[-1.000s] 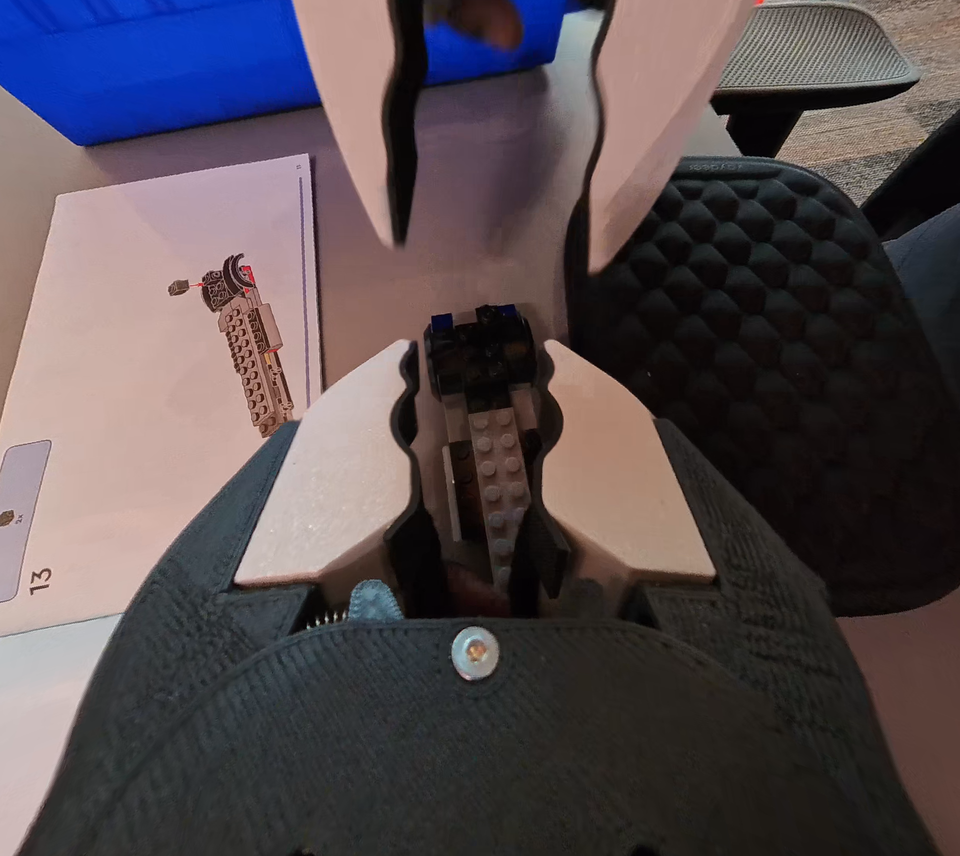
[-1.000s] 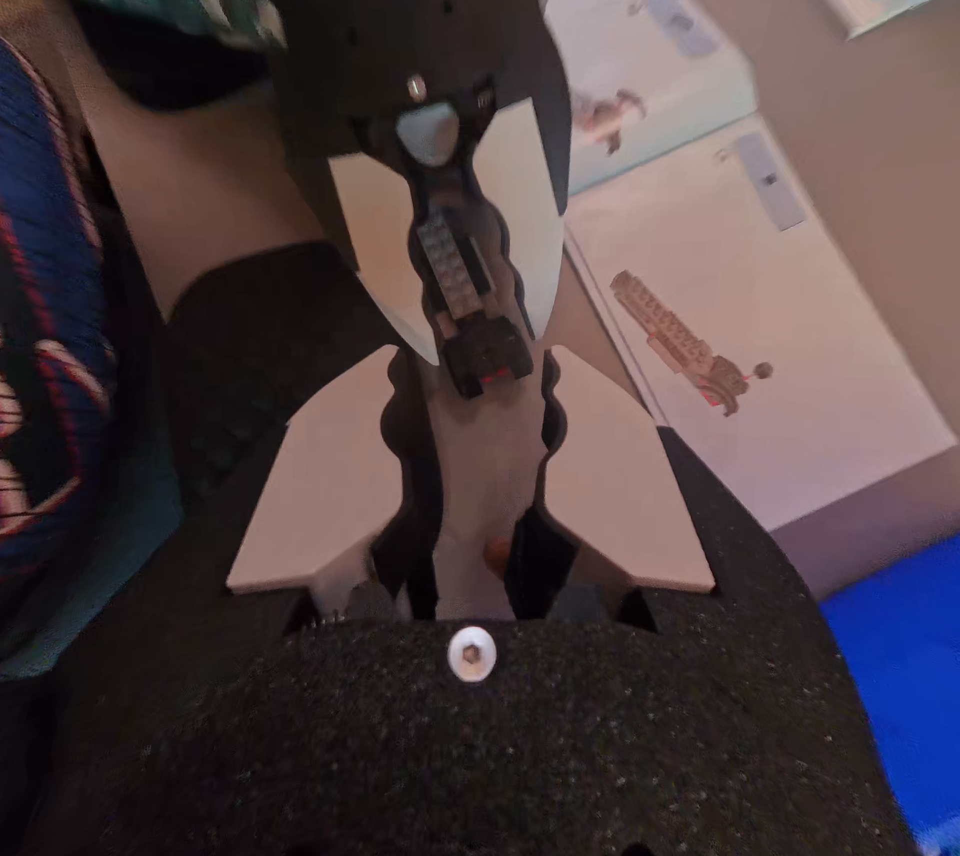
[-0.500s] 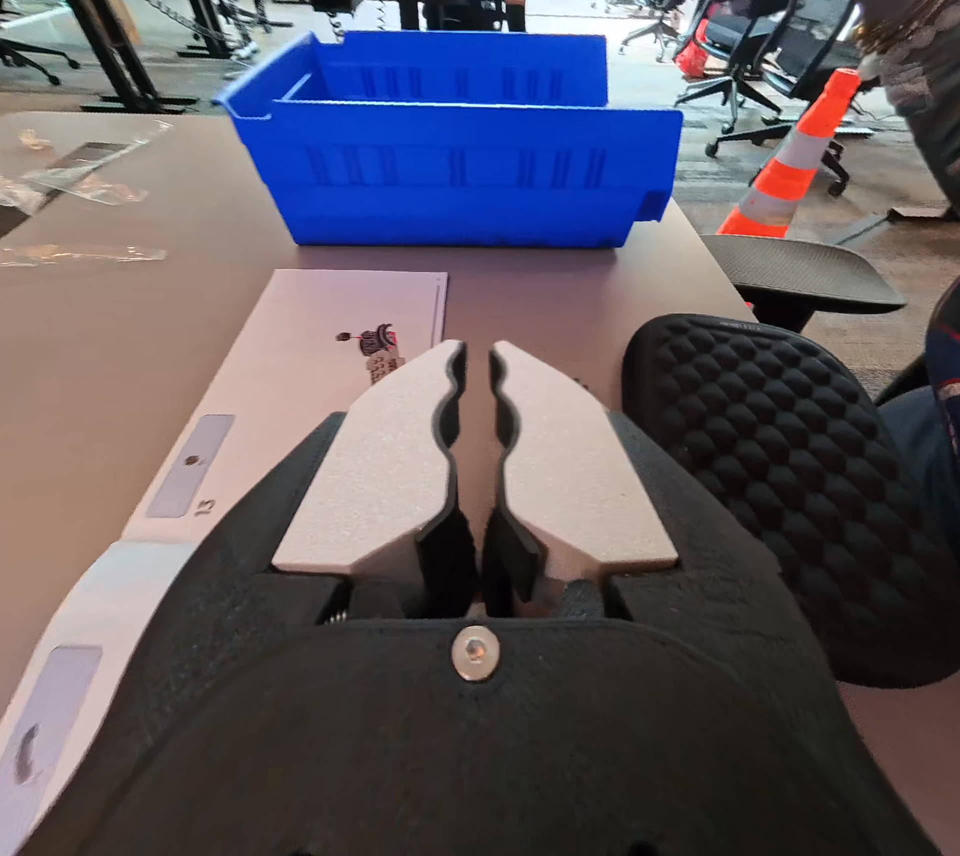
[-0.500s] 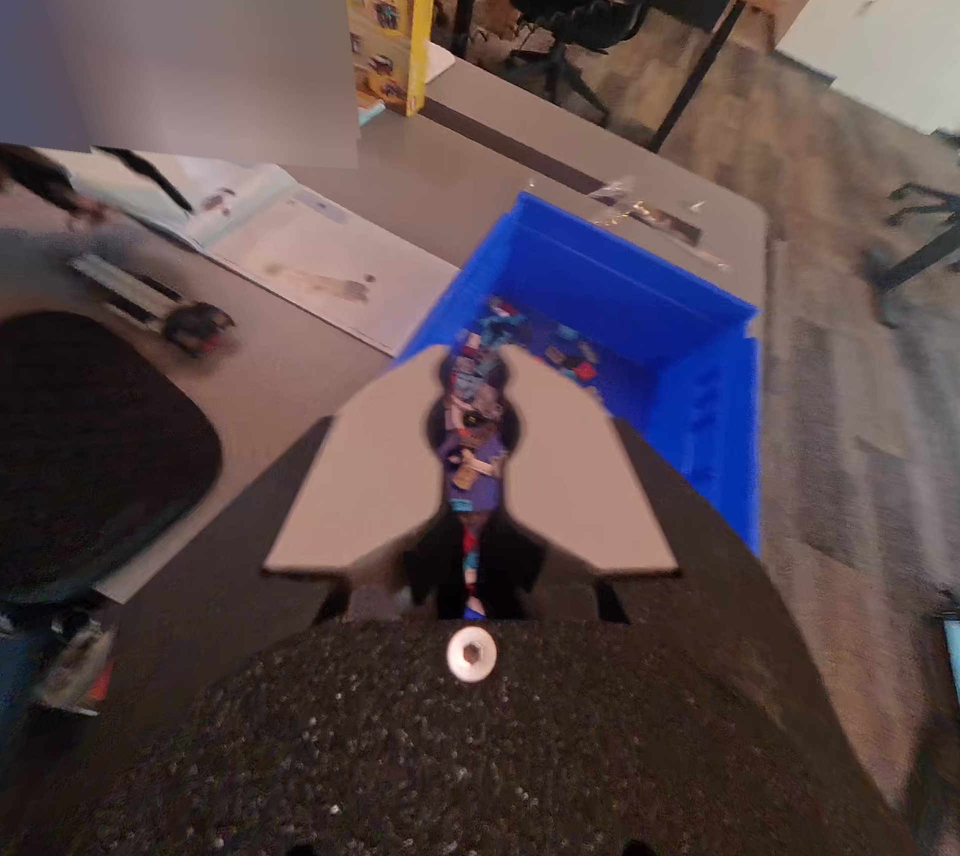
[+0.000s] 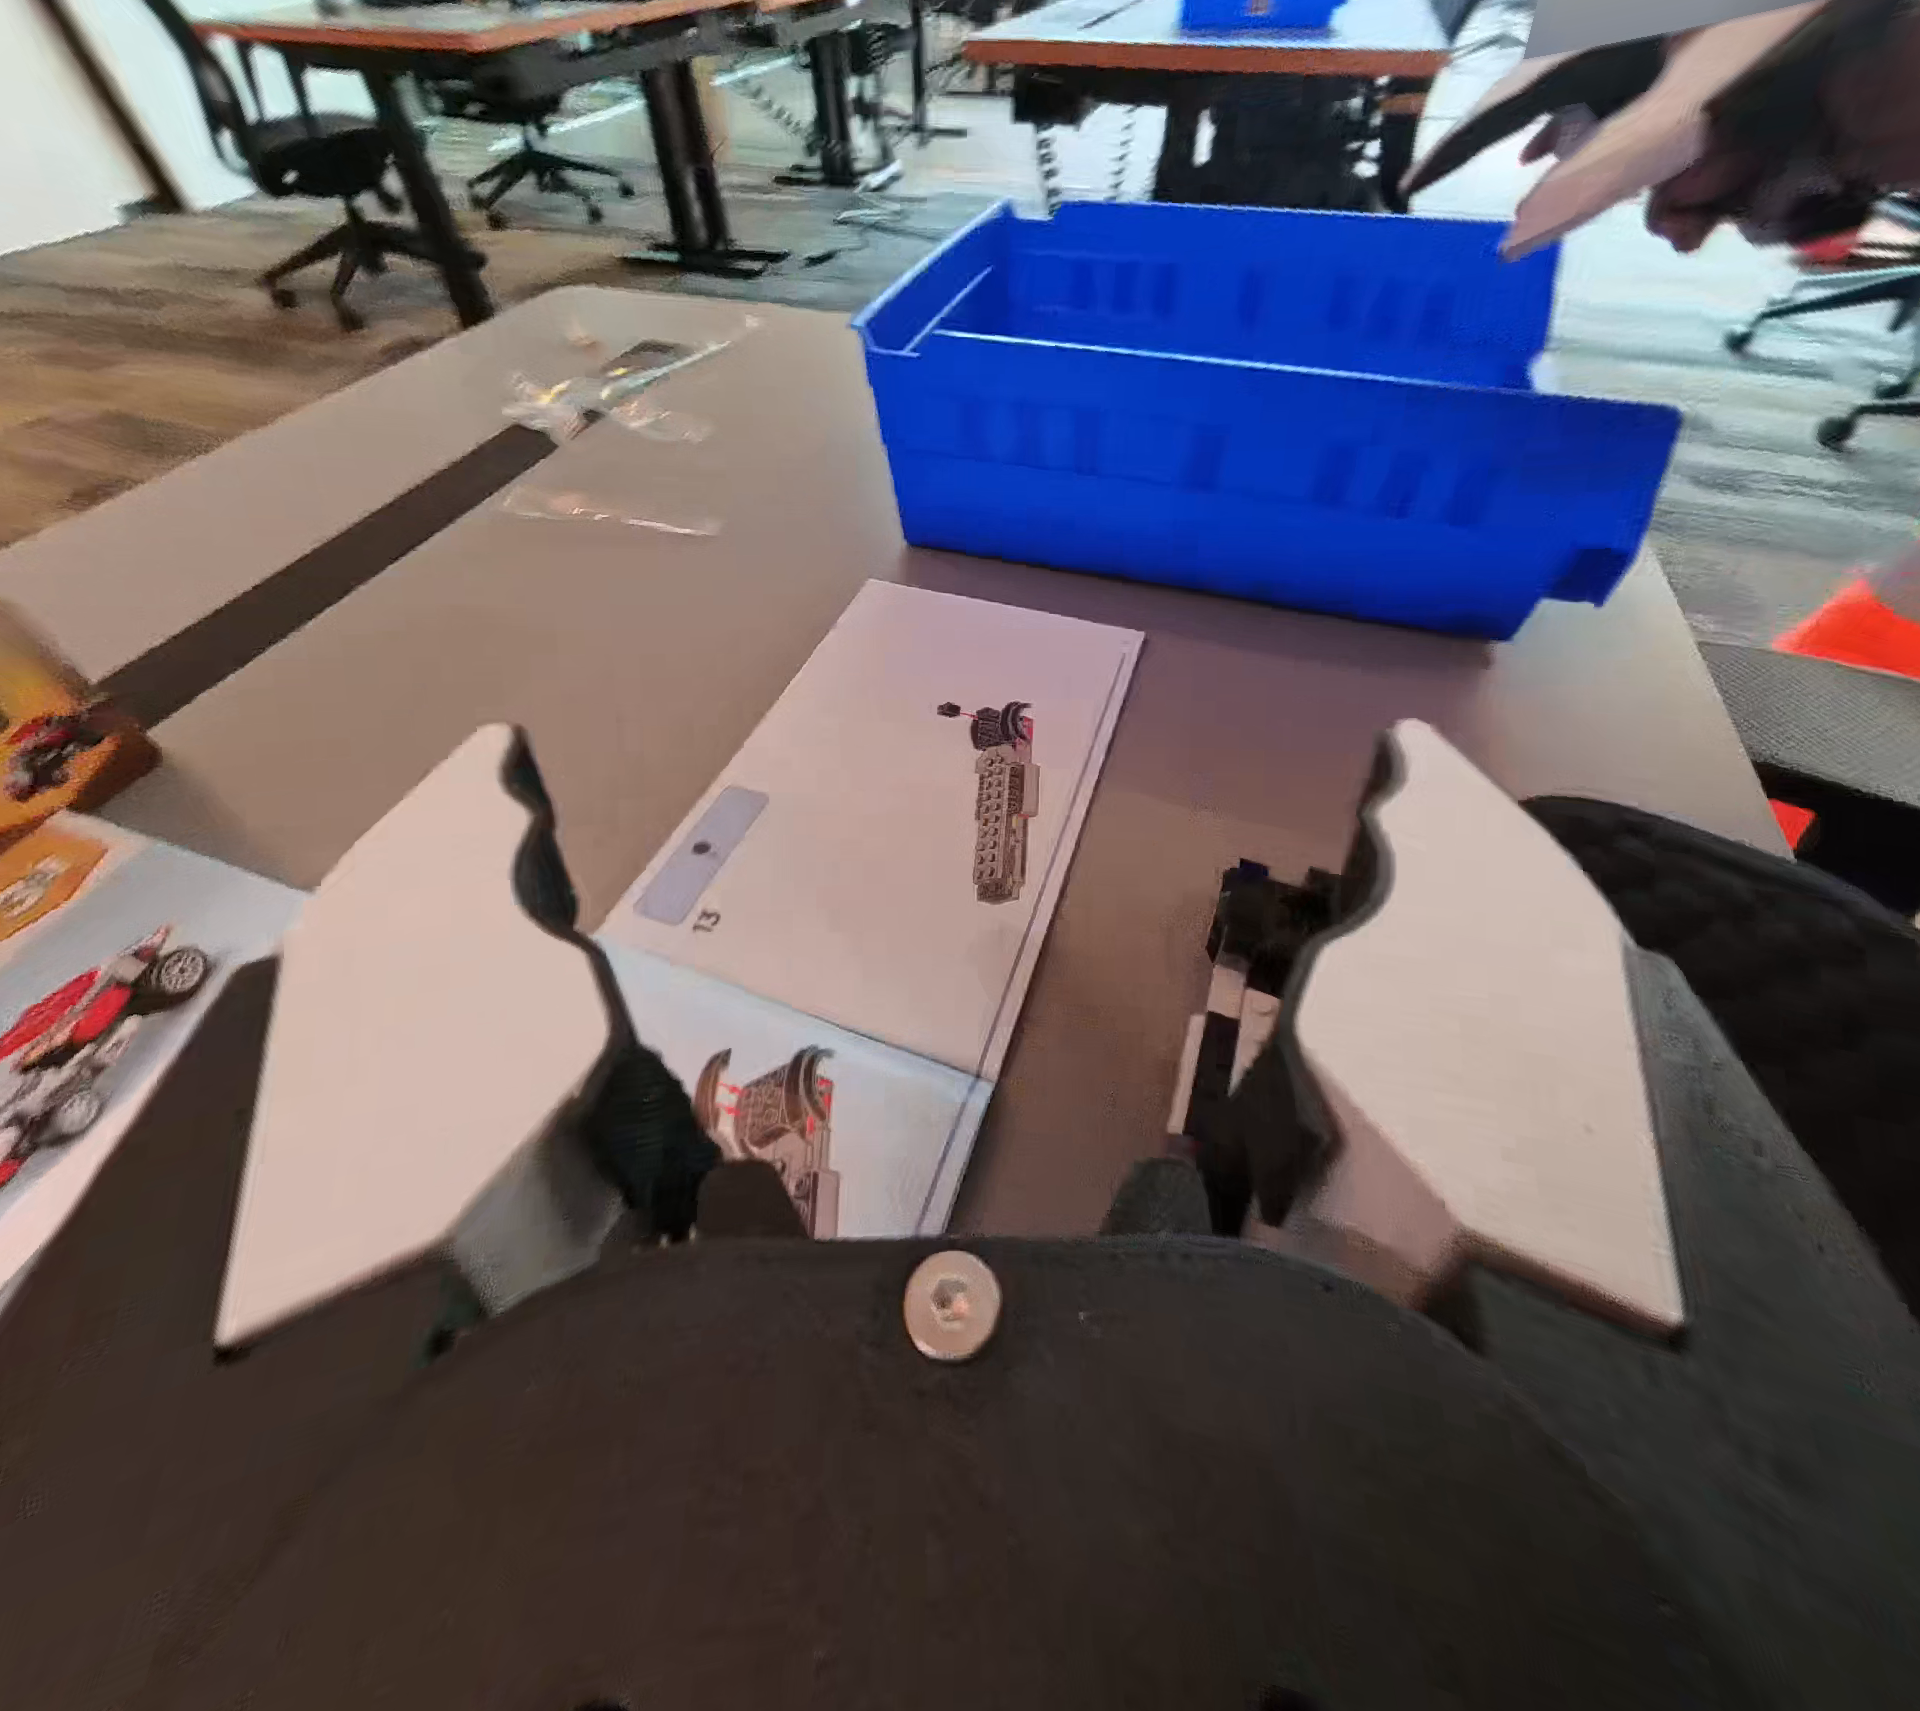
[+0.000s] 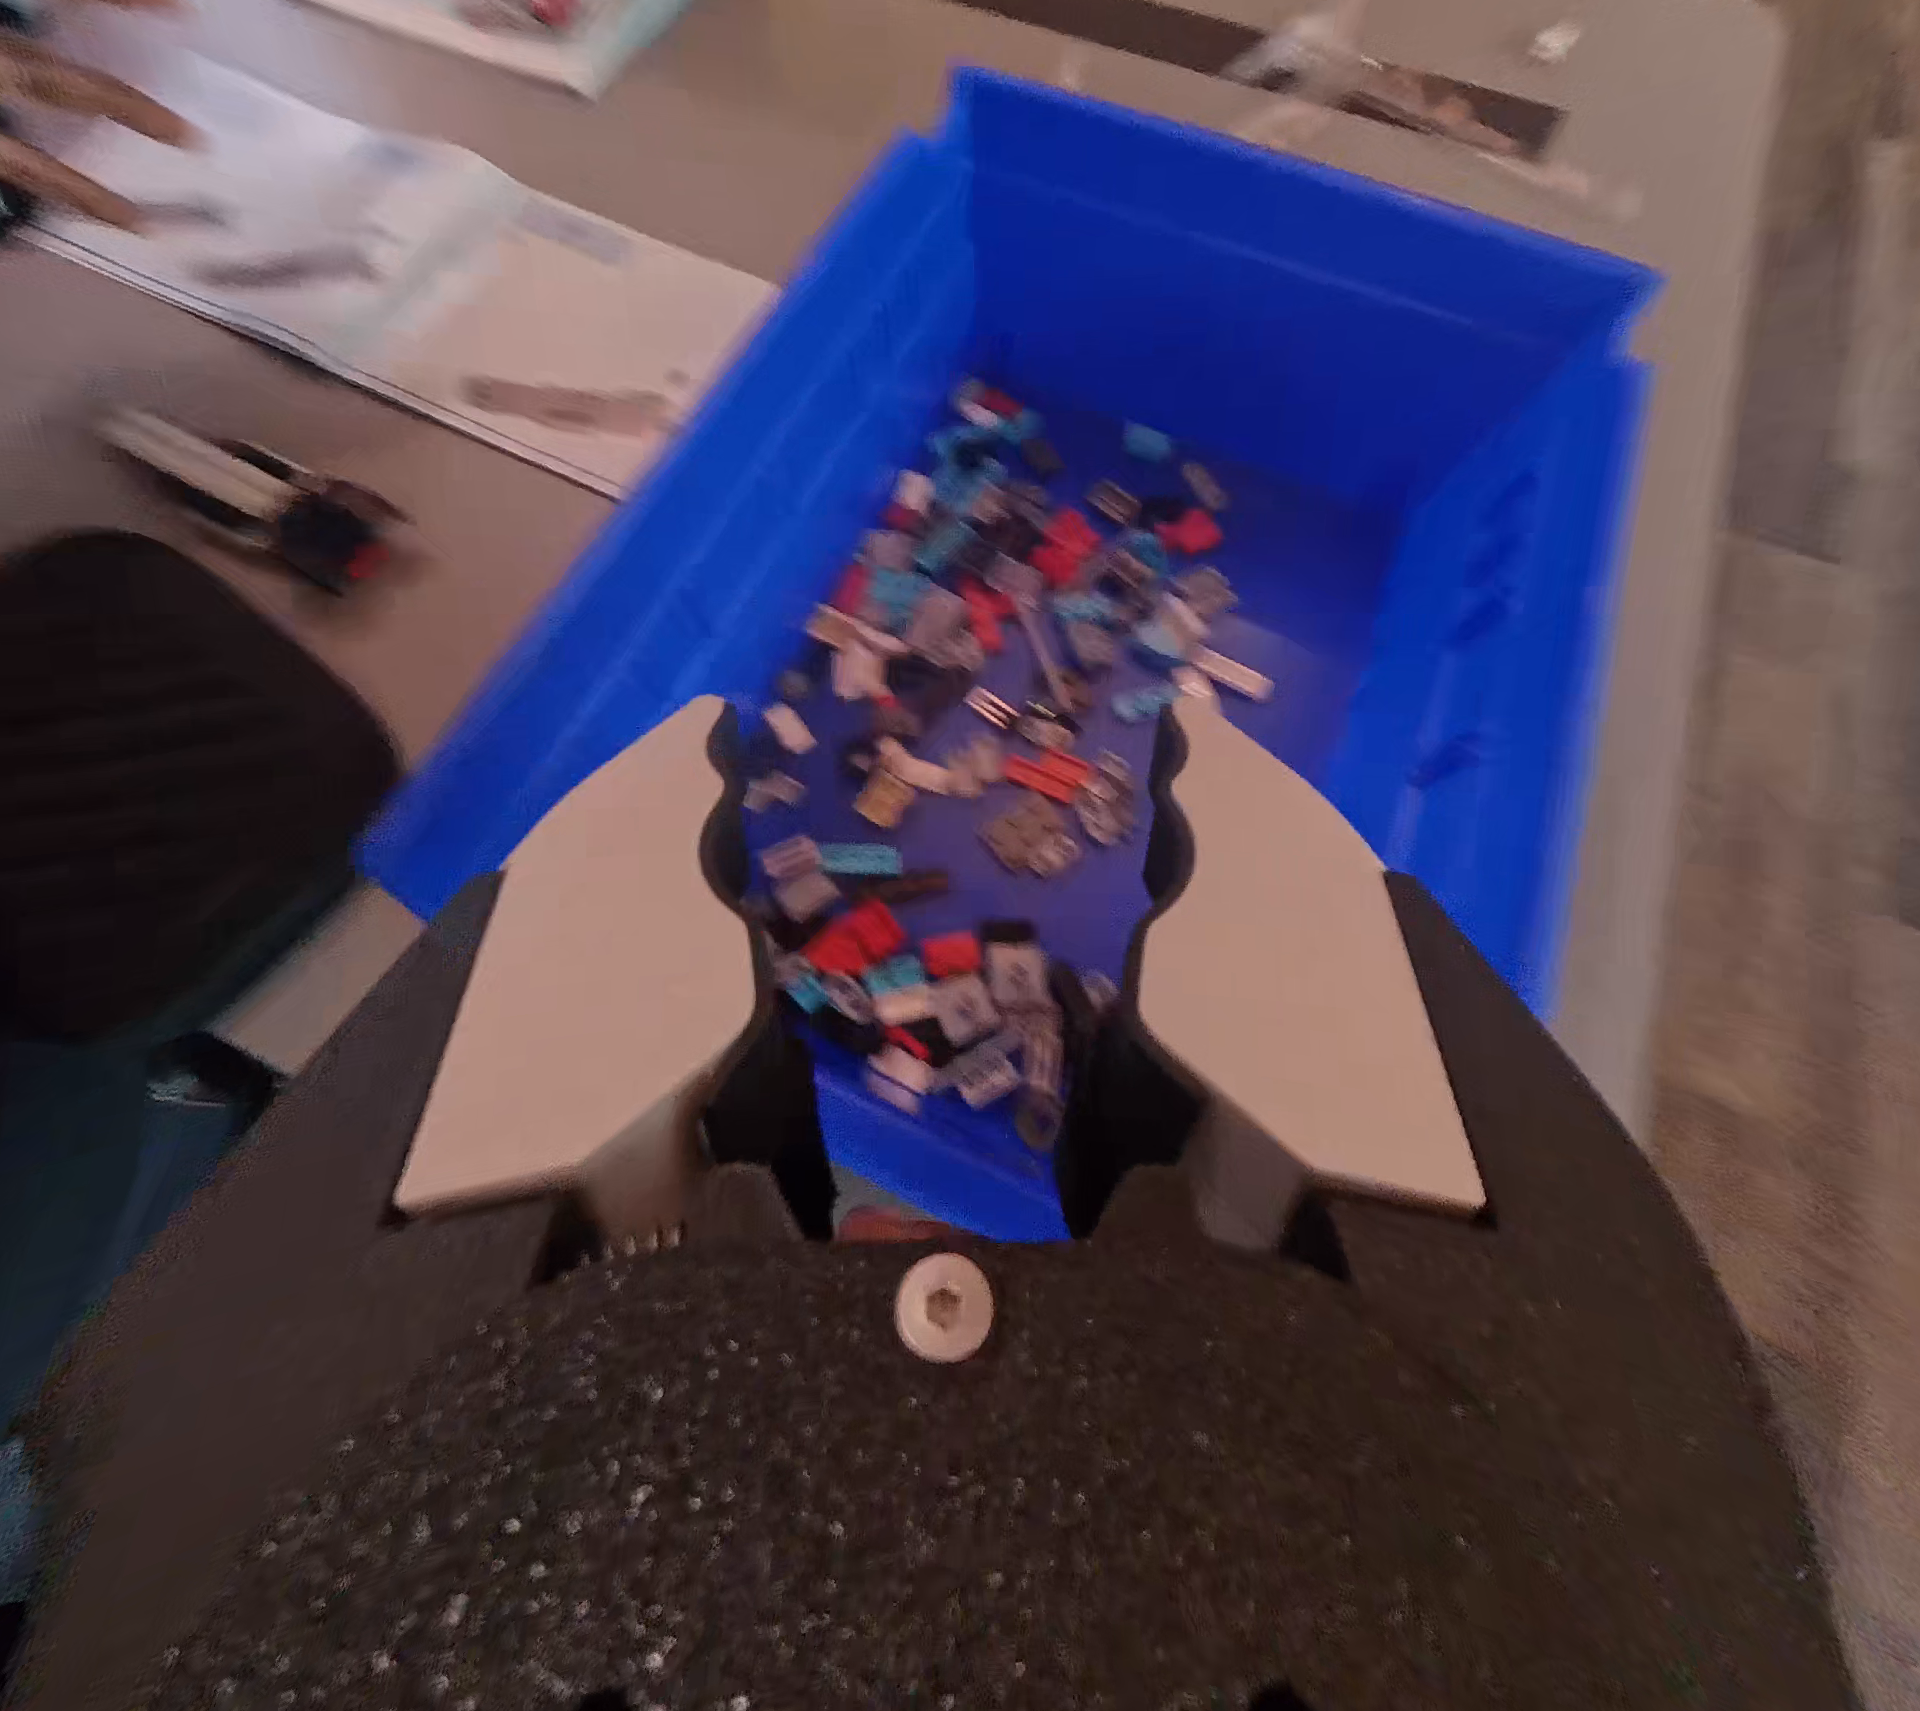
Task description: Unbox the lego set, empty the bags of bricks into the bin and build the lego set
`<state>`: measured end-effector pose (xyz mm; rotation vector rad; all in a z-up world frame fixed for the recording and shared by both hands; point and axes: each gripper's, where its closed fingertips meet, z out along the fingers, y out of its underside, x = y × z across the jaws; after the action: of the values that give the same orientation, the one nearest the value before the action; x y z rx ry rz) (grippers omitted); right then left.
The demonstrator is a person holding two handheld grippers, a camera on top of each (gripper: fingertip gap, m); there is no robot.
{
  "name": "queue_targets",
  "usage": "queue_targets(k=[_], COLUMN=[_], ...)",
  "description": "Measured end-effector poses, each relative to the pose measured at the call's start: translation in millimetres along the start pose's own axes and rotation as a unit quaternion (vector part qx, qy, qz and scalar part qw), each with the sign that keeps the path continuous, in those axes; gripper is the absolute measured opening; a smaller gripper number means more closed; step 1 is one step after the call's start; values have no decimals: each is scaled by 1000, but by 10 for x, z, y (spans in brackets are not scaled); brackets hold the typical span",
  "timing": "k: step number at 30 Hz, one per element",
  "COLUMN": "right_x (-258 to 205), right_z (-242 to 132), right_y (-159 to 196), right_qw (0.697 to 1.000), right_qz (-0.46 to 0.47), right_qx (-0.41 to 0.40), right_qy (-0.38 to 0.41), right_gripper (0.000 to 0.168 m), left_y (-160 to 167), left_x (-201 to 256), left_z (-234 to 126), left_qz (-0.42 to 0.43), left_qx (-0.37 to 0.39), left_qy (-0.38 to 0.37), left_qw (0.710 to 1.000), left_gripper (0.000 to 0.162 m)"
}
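The half-built model [image 5: 1252, 965], a grey and black bar of bricks, lies on the table [image 5: 623, 622] just beside the open instruction booklet [image 5: 883, 830]. The loose bricks [image 6: 997, 726] are already in the blue bin [image 6: 1475, 622], and empty clear bags [image 5: 592, 414] lie farther on the table, so unboxing and emptying look done. The building seems only partly done, because many bricks remain. The left gripper [image 5: 945, 778] stands wide open over the booklet and holds nothing. The right gripper [image 6: 940, 726] hovers above the bin, jaws apart, also empty; I think it goes for the next piece.
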<state>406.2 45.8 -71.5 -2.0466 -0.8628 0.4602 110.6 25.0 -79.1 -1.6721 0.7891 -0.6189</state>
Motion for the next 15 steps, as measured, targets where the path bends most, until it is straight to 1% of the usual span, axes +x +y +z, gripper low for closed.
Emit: queue_targets(k=[2, 3, 5, 7, 8, 9, 10, 12, 14, 15], right_x=[-249, -327, -375, -368, -366, -396, -448, -514, -523, -491], right_z=[61, 83, 135, 171, 177, 165, 134, 24, -110, -157], right_y=[-142, -213, -276, -279, -286, -299, -327, -447, -578, -625], right_qw=[994, 989, 985, 984, 983, 979, 974, 960, 944, 939], right_qz=[15, 21, 20, -8, -24, -40, -49, -44, -46, -47], right_qx=[60, 86, 108, 116, 123, 133, 147, 193, 253, 280], right_qy=[-92, -120, -136, -133, -134, -147, -167, -200, -208, -196], right_gripper=[77, 77, 76, 73, 72, 77, 87, 101, 114, 121], left_y=[-40, -68, -85, -73, -68, -66, -69, -87, -109, -110], left_x=[24, 36, 52, 63, 85, 127, 181, 244, 217, 191], left_z=[-5, -7, -2, 17, 32, 50, 70, 106, 133, 142], left_qz=[-20, -26, -25, -16, -19, -29, -44, -62, -46, -35], left_qx=[-6, -2, -6, -22, -30, -38, -43, -40, -26, -23], left_qy=[3, 3, -5, -19, -21, -15, -3, 10, -5, -16], left_qw=[1000, 1000, 1000, 999, 999, 999, 998, 997, 999, 999], left_gripper=[145, 144, 143, 135, 134, 135, 135, 136, 136, 136])
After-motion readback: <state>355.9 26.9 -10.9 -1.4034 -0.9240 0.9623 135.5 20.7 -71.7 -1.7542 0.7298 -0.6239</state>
